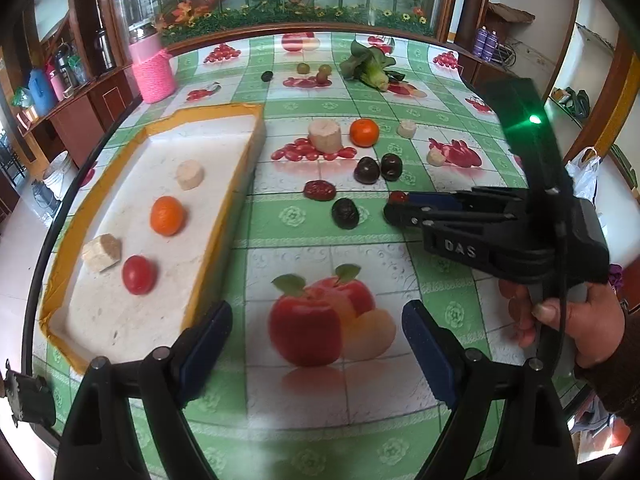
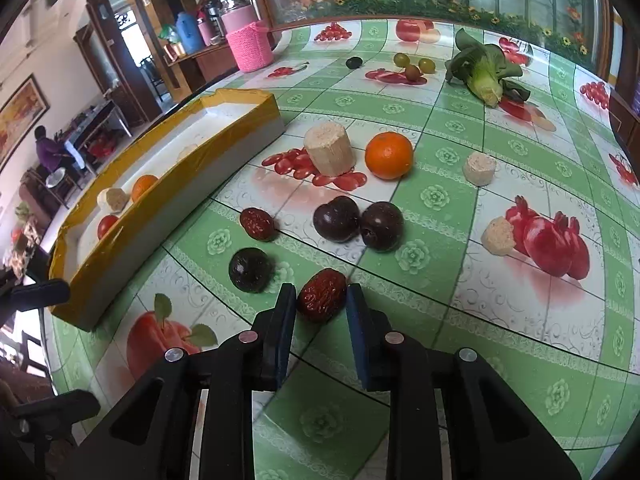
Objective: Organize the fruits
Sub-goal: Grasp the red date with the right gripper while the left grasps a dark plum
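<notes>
A white tray with a yellow rim [image 1: 224, 216] lies on the left of the table; it also shows in the right wrist view [image 2: 168, 184]. It holds an orange [image 1: 167, 216], a cherry tomato [image 1: 138, 275] and two pale cut chunks [image 1: 190, 175]. My right gripper [image 2: 321, 300] is shut on a red date [image 2: 321, 295] at table level; it also shows in the left wrist view [image 1: 396, 206]. My left gripper [image 1: 316, 332] is open and empty above the printed apples. Loose on the table are another red date [image 2: 258, 223], a dark fruit [image 2: 250, 269], two plums [image 2: 336, 219] and an orange [image 2: 389, 155].
Pale chunks [image 2: 330, 148] lie around the loose orange. A bok choy [image 2: 484, 68], small grapes [image 2: 412, 63] and a dark fruit [image 2: 354, 63] lie at the far side. A pink knitted container [image 2: 250, 46] stands at the far left table edge.
</notes>
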The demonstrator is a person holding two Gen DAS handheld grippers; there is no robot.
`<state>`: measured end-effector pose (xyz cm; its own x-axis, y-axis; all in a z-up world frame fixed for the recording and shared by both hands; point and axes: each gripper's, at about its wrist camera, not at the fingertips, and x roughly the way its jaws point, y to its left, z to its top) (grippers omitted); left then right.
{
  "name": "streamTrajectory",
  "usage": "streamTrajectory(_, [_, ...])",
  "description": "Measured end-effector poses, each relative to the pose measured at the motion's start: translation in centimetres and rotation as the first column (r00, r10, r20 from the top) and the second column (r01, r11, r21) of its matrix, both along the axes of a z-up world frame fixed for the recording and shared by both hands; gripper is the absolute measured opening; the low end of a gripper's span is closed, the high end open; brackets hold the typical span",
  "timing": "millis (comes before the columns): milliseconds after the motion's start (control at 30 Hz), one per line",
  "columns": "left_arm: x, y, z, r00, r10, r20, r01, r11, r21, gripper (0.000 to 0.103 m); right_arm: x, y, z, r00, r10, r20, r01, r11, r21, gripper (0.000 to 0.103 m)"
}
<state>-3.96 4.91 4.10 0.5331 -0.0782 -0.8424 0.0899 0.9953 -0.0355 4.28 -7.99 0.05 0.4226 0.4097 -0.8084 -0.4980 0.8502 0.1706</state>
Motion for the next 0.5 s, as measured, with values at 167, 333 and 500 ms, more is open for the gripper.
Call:
streamTrajectory(167, [3.1,-1.7,-0.6,1.0,0.01,0.009,-0.01,1.0,-0.023,0.088,-1.3,-3.2,1.2,0.998,-0.024,0.066,0.026,0.999,-0.038,0.025])
streamTrajectory(333, [6.8,-3.2,-2.4,0.999,0.033,0.006,-0.033,0.999,-0.013,0.081,-1.8,-5.3,1.4,0.996,-0.041,0.084,0.044,0.998,-0.042,0.025])
streamTrajectory(500, [8.7,-3.3,-4.4,0.998,0.06,-0.022,-0.06,0.998,-0.029,0.05,-1.5,-5.9,1.0,0.996,-0.055,0.063,0.055,0.998,0.007,0.026])
